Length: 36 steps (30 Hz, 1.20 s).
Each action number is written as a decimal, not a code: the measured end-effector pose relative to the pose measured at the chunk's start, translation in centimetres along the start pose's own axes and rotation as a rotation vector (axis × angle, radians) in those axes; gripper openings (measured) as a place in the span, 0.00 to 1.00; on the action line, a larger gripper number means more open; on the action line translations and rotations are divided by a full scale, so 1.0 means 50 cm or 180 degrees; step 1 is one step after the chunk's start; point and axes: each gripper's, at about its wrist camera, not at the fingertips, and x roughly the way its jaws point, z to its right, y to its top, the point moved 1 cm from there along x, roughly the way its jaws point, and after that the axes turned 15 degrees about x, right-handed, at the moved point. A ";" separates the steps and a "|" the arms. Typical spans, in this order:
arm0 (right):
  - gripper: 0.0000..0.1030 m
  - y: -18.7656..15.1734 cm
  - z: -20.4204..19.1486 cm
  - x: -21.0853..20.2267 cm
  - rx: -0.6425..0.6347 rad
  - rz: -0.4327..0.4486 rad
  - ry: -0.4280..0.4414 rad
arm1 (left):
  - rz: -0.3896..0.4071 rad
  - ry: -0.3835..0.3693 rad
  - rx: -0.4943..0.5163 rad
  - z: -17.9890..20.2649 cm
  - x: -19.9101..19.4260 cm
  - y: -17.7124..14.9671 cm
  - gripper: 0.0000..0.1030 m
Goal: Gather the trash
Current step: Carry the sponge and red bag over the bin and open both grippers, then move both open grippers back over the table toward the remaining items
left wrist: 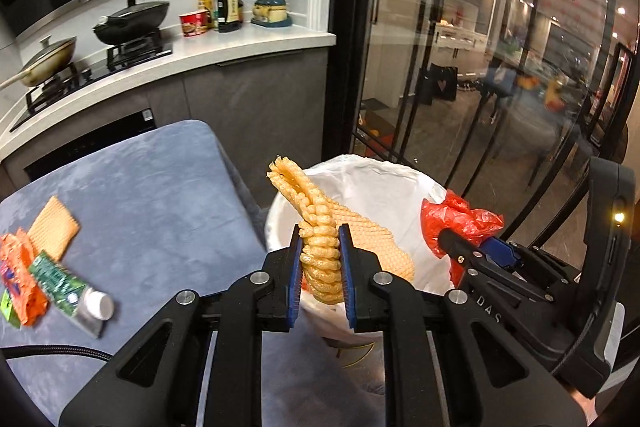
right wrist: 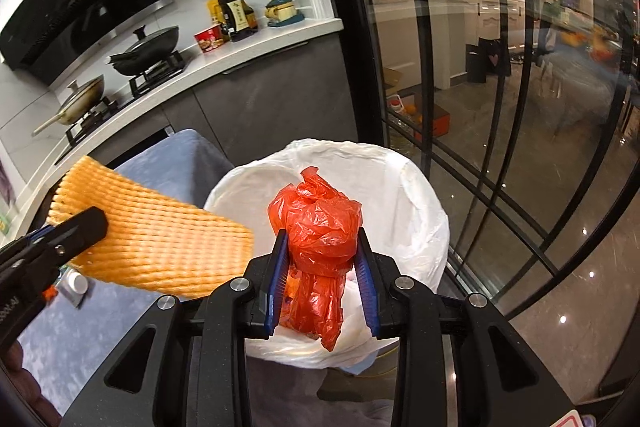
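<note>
My left gripper (left wrist: 320, 247) is shut on an orange foam fruit net (left wrist: 320, 227) and holds it over the near rim of a white-lined trash bin (left wrist: 376, 183). My right gripper (right wrist: 322, 247) is shut on a crumpled red plastic bag (right wrist: 320, 223) and holds it above the same bin (right wrist: 416, 195). The red bag (left wrist: 456, 219) and the right gripper also show at the right of the left wrist view. The foam net (right wrist: 160, 239) shows at the left of the right wrist view.
A blue-grey cloth-covered table (left wrist: 152, 195) carries a second foam net piece (left wrist: 54, 227), an orange wrapper (left wrist: 18, 275) and a green tube (left wrist: 72, 291). Behind stands a kitchen counter (left wrist: 240, 47) with pans and bottles. Glass doors (left wrist: 480, 67) stand right of the bin.
</note>
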 end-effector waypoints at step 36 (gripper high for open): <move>0.49 -0.004 -0.102 -0.057 -0.0152 0.0102 0.0378 | -0.0137 0.0333 -0.0296 -0.094 -0.038 -0.048 0.30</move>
